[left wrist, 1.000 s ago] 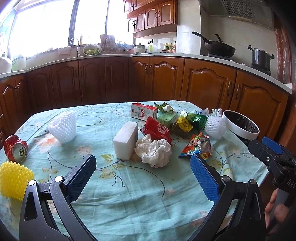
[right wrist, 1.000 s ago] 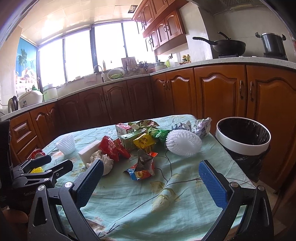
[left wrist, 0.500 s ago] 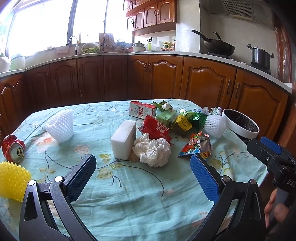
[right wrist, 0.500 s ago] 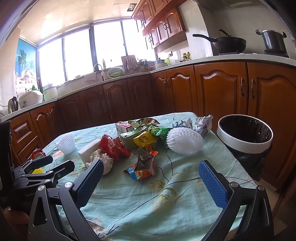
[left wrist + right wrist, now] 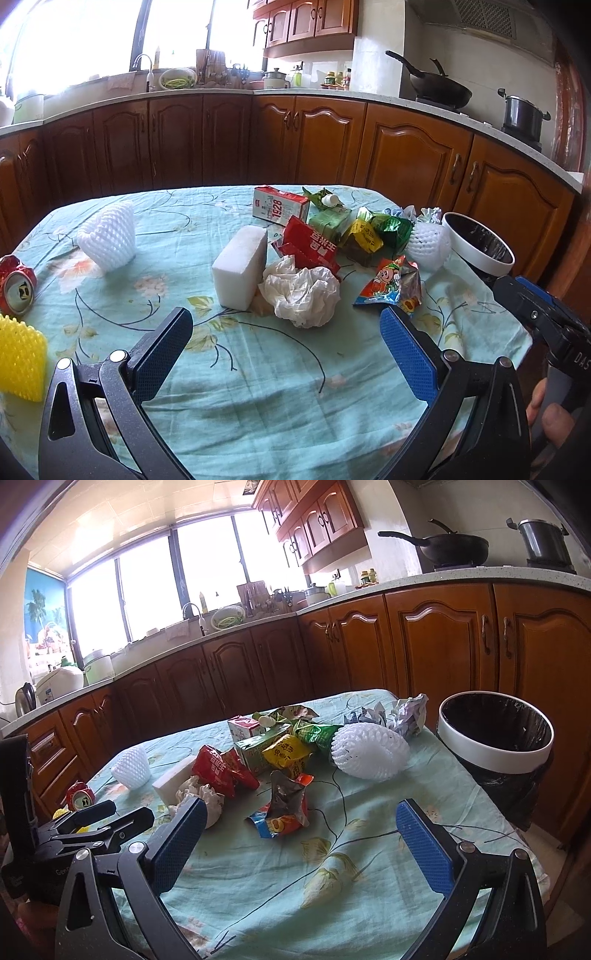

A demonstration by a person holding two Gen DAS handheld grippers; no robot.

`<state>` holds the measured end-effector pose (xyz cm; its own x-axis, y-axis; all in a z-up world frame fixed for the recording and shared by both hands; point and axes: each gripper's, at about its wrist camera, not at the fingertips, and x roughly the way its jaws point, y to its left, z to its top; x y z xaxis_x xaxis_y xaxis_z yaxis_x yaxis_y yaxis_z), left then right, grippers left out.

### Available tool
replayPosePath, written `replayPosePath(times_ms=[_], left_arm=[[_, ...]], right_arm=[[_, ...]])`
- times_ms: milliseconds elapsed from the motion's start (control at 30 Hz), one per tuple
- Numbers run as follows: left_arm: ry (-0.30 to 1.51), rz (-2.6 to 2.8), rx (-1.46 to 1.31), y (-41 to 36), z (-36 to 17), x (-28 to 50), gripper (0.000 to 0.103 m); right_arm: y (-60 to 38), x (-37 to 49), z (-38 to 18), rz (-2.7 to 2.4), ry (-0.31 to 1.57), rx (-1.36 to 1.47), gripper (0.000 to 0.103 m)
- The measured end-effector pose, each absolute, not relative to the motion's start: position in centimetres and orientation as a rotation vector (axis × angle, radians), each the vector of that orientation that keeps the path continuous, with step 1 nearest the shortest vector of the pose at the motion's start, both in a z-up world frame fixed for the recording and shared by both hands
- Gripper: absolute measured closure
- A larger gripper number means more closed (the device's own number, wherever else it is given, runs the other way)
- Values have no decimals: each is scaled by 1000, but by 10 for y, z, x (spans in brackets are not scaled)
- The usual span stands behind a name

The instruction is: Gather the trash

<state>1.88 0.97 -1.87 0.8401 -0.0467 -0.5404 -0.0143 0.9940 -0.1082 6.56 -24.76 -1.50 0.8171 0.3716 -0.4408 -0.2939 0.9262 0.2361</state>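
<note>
A: How do the two claws stand?

B: The left claw (image 5: 282, 332) hangs wide open over the near edge of the surface (image 5: 258, 369), gripping nothing. The right claw (image 5: 299, 830) is spread just as wide and is also bare.

A: And the trash, taking the foam block (image 5: 242, 271) as the mark?

B: A crumpled white paper wad (image 5: 301, 291) lies touching the block's right side. Behind the wad sits a red snack wrapper (image 5: 310, 245), and beyond that a red-and-white carton (image 5: 280, 206). Right of the wad lies a cartoon-printed snack bag (image 5: 391, 286). Farther right come a yellow packet (image 5: 364, 236), a green packet (image 5: 393, 227) and a white foam net (image 5: 428, 242).

A: To the block's left?

B: Another white foam net (image 5: 109, 236) stands well apart from it. A crushed red can (image 5: 16, 284) and a yellow foam net (image 5: 20, 360) lie at the far left edge.

A: And the bin?

B: The white-rimmed bin (image 5: 495, 738), lined in black, stands off the surface's right edge, just past the right-hand net. The whole wrapper pile lies between the block and it.
</note>
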Motion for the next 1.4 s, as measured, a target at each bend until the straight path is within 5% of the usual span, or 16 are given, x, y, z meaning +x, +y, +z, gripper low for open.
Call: replayPosePath(times_ms=[233,500,733,900,1200,1233,1400], left_arm=[[659,-57,-133,8,-24,40,10],[753,-79,-124,-1,-30,74,23],[824,-93,-140,-2,-43,100,34],[847,-98,-154,0,-49,110,46],[823,-159,-166,0,-37,96,76],[824,-175,-171,-1,-35,94,93],[802,-224,-166,-15,-21,87,93]], right_arm=[[-245,88,-18,371,580,180,11],[-234,126,-36,384,731,187,44],[-226,154,-58,390,842,199,60],[-219,160,-64,421,869,199,99],[-244,143,-36,441,784,233,100],[-249,140,-33,442,773,240,100],[-274,129,-19,422,733,260,100]])
